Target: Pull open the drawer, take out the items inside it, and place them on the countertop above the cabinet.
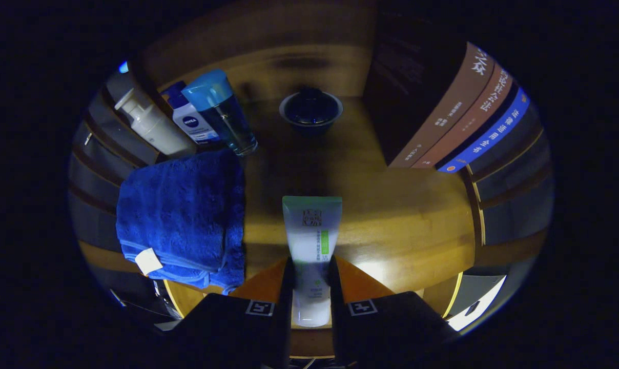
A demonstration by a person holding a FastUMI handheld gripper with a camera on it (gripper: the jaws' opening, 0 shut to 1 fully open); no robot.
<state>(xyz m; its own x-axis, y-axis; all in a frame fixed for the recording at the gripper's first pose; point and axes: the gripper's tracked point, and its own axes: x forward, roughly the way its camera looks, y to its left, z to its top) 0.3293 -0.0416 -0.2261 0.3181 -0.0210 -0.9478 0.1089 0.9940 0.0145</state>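
1. Wooden table (401, 215) carries everything, dim light.
2. Row of books (458, 118) stands at the far right.
3. Folded blue towel (181, 215) lies left of the gripper (311, 269).
4. White tube (311, 241) sits between the jaws, both pressing its sides, tube end pointing forward over the table.
5. Pump bottle (148, 120), white-blue bottle (191, 120) and blue-capped bottle (222, 113) lean beyond the towel.
6. Small dark bowl (310, 110) sits far ahead.

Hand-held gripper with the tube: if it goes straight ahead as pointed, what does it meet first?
The hand-held gripper is shut on the white tube. Straight ahead, bare wooden countertop, then the dark lidded bowl is likely the first thing met, though depth is hard to judge. The blue towel lies off to the side.
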